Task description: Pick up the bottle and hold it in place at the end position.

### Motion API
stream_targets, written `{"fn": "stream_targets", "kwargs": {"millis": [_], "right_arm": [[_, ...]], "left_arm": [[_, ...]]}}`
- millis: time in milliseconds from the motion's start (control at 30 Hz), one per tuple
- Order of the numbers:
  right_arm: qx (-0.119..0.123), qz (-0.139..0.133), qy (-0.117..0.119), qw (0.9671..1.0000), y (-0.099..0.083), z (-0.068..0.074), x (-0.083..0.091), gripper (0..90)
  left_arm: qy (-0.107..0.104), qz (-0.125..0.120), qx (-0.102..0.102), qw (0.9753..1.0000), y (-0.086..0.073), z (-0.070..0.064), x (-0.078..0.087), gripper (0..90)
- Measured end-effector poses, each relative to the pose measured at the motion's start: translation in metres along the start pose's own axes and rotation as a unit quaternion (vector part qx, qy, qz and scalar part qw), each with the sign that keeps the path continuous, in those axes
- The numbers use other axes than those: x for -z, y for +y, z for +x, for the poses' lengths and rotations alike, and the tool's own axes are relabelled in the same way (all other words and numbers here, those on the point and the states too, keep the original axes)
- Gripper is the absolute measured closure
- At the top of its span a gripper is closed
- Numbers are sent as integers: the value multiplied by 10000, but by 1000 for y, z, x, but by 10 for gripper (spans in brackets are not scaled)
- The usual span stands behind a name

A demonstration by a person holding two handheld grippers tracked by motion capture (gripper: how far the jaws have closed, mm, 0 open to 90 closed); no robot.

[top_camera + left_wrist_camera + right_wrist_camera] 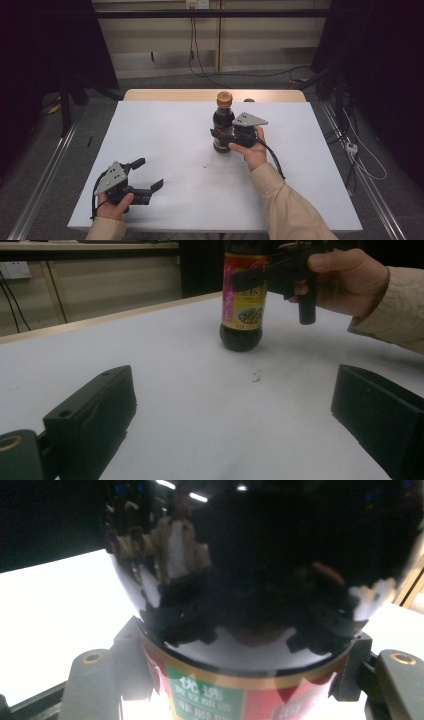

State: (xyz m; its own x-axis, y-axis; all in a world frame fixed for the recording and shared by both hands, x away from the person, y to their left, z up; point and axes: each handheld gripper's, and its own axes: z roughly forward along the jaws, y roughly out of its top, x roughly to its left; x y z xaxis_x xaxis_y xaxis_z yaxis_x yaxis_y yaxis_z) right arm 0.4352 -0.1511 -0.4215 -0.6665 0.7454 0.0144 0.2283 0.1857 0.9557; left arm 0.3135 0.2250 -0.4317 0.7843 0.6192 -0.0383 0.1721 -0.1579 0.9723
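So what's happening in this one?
A person works at a white table with a gripper in each hand. The right gripper has its jaws closed around a dark sauce bottle with an orange cap, which stands upright on the table toward the far side. The left gripper sits near the front left corner with its jaws open and nothing between them, pointing toward the bottle.

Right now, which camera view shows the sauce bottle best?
The high view: the whole sauce bottle stands upright, orange cap to base, with the right gripper closed around its middle. The left gripper view shows its label and base, the top cropped. The right gripper view shows a close, dark shoulder and label edge.
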Motion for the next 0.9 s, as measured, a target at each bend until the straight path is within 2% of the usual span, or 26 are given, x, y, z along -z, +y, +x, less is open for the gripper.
{"fn": "stream_targets", "kwargs": {"millis": [267, 733, 900], "right_arm": [[97, 9, 58, 9999, 1, -1, -8, 302], [-55, -119, 99, 9999, 2, 0, -18, 302], [4, -80, 145, 9999, 2, 1, -20, 301]], "left_arm": [[-19, 1, 33, 10000, 0, 0, -1, 39], [-25, 23, 41, 10000, -1, 1, -2, 39], [-44, 55, 57, 10000, -2, 1, -2, 39]]}}
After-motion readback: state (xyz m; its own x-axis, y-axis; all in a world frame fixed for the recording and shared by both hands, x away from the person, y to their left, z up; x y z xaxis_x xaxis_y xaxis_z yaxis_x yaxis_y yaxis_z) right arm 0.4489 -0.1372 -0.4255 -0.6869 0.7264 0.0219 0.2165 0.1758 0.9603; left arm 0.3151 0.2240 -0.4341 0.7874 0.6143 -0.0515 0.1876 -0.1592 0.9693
